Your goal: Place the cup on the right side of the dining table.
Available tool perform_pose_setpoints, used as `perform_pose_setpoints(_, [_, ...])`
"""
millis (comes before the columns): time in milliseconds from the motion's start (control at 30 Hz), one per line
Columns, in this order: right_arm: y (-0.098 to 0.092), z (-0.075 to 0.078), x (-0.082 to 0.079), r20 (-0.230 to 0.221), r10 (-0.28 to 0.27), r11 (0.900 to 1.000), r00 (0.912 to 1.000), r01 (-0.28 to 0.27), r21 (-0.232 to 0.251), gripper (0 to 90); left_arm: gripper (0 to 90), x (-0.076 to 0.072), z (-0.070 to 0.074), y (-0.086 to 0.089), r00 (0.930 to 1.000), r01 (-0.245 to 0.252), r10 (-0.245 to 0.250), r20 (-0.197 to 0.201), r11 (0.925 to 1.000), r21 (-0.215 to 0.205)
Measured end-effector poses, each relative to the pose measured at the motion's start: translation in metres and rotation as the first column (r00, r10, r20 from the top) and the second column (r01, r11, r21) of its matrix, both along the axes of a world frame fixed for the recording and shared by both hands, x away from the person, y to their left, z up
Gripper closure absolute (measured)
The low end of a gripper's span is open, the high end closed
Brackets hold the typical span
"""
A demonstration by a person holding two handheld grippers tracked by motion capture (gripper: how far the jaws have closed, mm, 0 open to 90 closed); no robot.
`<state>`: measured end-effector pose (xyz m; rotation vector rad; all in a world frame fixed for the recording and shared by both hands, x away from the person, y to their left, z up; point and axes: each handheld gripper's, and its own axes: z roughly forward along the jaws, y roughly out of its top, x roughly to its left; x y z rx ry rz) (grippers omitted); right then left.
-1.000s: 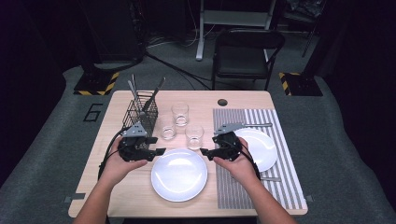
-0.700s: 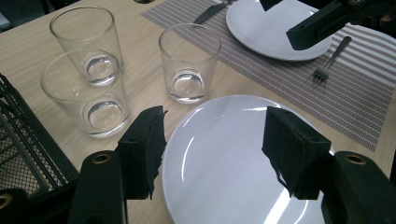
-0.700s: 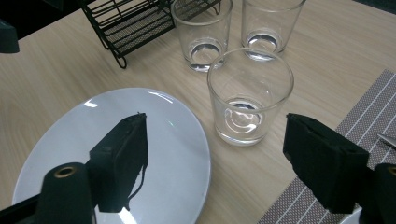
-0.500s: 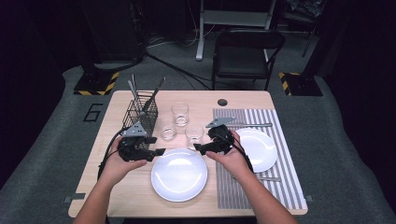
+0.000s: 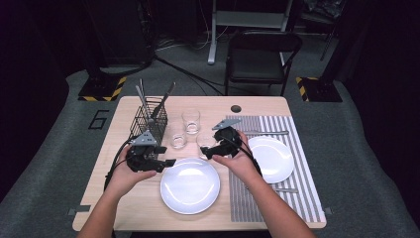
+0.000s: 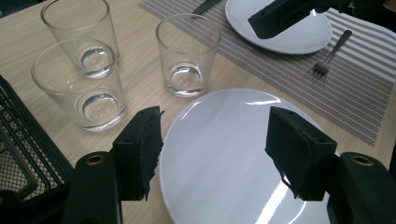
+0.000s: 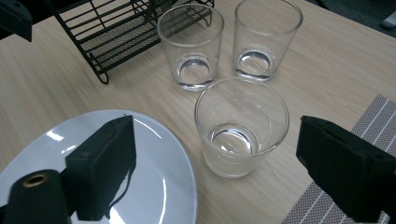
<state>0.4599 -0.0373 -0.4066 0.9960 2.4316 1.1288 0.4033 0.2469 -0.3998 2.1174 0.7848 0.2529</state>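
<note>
Flanking the near glass (image 7: 240,126), right tongs (image 7: 224,172) stand open, untouching.

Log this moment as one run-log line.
left tongs: open over near plate | right tongs: just opened wider, nearest glass between jaws, ungripped

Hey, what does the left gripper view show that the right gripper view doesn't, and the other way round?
The left gripper view adds a second plate on the mat, a fork beside it, a knife tip, and the right gripper above that plate, its jaws having just been opening. The right gripper view adds those open jaws flanking the nearest glass without touching it. Both share the three glasses, the front white plate, the black wire basket, the striped mat and the wooden table.
</note>
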Motion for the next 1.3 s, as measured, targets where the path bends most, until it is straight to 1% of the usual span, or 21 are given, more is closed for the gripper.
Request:
perform_pose_setpoints(33, [0.001, 0.0, 0.0, -0.007, -0.006, 1.0, 1.0, 0.006, -0.003, 10.5, 35.2, 0.0, -0.001, 0.0, 1.0, 0.0, 0.0, -0.002, 1.0, 0.0])
perform_pose_setpoints(67, [0.003, 0.0, 0.002, -0.001, 0.0, 1.0, 1.0, 0.0, -0.007, 10.4, 35.0, 0.001, -0.002, -0.001, 1.0, -0.003, 0.003, -0.002, 1.0, -0.009])
perform_pose_setpoints(167, [0.007, -0.002, 0.005, 0.0, -0.002, 1.0, 1.0, 0.002, -0.017, 8.8, 34.0, 0.002, -0.003, 0.0, 1.0, 0.001, -0.001, -0.004, 1.0, 0.002])
perform_pose_setpoints(233, [0.009, -0.004, 0.007, -0.007, -0.001, 1.0, 1.0, 0.001, -0.024, 7.1, 33.4, 0.002, -0.004, -0.001, 0.9999, -0.005, 0.005, -0.011, 1.0, -0.002])
perform_pose_setpoints(267, [0.011, -0.005, 0.008, -0.004, 0.004, 0.999, 1.0, -0.004, -0.038, 6.2, 33.3, 0.002, -0.005, -0.001, 0.9999, -0.005, 0.005, -0.012, 1.0, -0.002])
perform_pose_setpoints(367, [0.014, -0.008, 0.011, -0.009, 0.008, 0.999, 0.9999, -0.008, -0.048, 5.9, 32.7, 0.003, -0.006, -0.001, 0.9999, -0.006, 0.006, -0.009, 1.0, -0.001])
perform_pose_setpoints(433, [0.016, -0.01, 0.013, -0.01, 0.007, 0.999, 0.9999, -0.008, -0.053, 5.1, 32.7, 0.003, -0.006, -0.001, 0.9998, -0.01, 0.01, -0.018, 0.9999, -0.008])
perform_pose_setpoints(467, [0.017, -0.011, 0.015, -0.012, 0.005, 0.999, 0.9999, -0.006, -0.052, 5.1, 32.7, 0.003, -0.007, -0.001, 0.9998, -0.013, 0.013, -0.015, 0.9999, -0.007])
perform_pose_setpoints(500, [0.018, -0.012, 0.016, -0.022, -0.006, 0.999, 0.9997, 0.005, -0.046, 5.0, 32.7, 0.003, -0.007, 0.0, 0.9998, -0.012, 0.012, -0.014, 0.9999, -0.002])
perform_pose_setpoints(533, [0.018, -0.013, 0.017, -0.021, -0.005, 0.999, 0.9998, 0.004, -0.05, 4.7, 32.7, 0.003, -0.007, 0.0, 0.9999, -0.009, 0.009, -0.013, 0.9999, 0.005])
perform_pose_setpoints(567, [0.019, -0.014, 0.018, -0.03, -0.015, 0.999, 0.9994, 0.014, -0.045, 4.1, 32.7, 0.004, -0.007, 0.0, 0.9999, -0.01, 0.01, -0.013, 0.9999, 0.004])
perform_pose_setpoints(633, [0.019, -0.017, 0.021, -0.034, -0.019, 0.998, 0.9992, 0.017, -0.056, 3.4, 32.7, 0.004, -0.007, 0.0, 0.9998, -0.011, 0.011, -0.014, 0.9999, 0.004])
perform_pose_setpoints(667, [0.02, -0.018, 0.022, -0.047, -0.028, 0.998, 0.9985, 0.026, -0.057, 3.0, 32.7, 0.004, -0.007, 0.0, 0.9998, -0.013, 0.013, -0.017, 0.9999, 0.006])
perform_pose_setpoints(767, [0.021, -0.022, 0.027, -0.05, -0.04, 0.997, 0.9979, 0.036, -0.069, 0.9, 32.7, 0.004, -0.008, 0.001, 0.9997, -0.016, 0.016, -0.02, 0.9998, 0.008])
perform_pose_setpoints(800, [0.022, -0.024, 0.028, -0.059, -0.042, 0.997, 0.9974, 0.038, -0.071, 0.0, 32.7, 0.004, -0.008, 0.001, 0.9997, -0.016, 0.016, -0.021, 0.9999, 0.005])
perform_pose_setpoints(900, [0.023, -0.027, 0.032, -0.061, -0.054, 0.996, 0.9967, 0.049, -0.081, 0.0, 32.7, 0.004, -0.007, 0.001, 0.9998, -0.017, 0.017, -0.012, 0.9999, -0.002])
perform_pose_setpoints(1000, [0.025, -0.03, 0.036, -0.063, -0.063, 0.995, 0.996, 0.057, -0.084, 0.0, 32.7, 0.004, -0.007, 0.002, 0.9998, -0.015, 0.015, -0.016, 0.9999, 0.003])
perform_pose_setpoints(1033, [0.026, -0.031, 0.037, -0.065, -0.064, 0.995, 0.9958, 0.059, -0.084, 0.0, 32.7, 0.003, -0.007, 0.002, 0.9996, -0.02, 0.02, -0.02, 0.9998, -0.003])
perform_pose_setpoints(1067, [0.027, -0.032, 0.039, -0.067, -0.067, 0.994, 0.9955, 0.061, -0.086, 0.0, 32.7, 0.004, -0.007, 0.003, 0.9998, -0.015, 0.015, -0.016, 0.9999, 0.004])
perform_pose_setpoints(1233, [0.029, -0.039, 0.046, -0.083, -0.087, 0.992, 0.9927, 0.079, -0.099, 0.0, 32.7, 0.004, -0.007, 0.004, 0.9997, -0.017, 0.017, -0.015, 0.9998, 0.001])
perform_pose_setpoints(1300, [0.03, -0.041, 0.048, -0.09, -0.096, 0.991, 0.9913, 0.087, -0.097, 0.0, 32.7, 0.004, -0.007, 0.004, 0.9997, -0.016, 0.016, -0.016, 0.9999, 0.0])
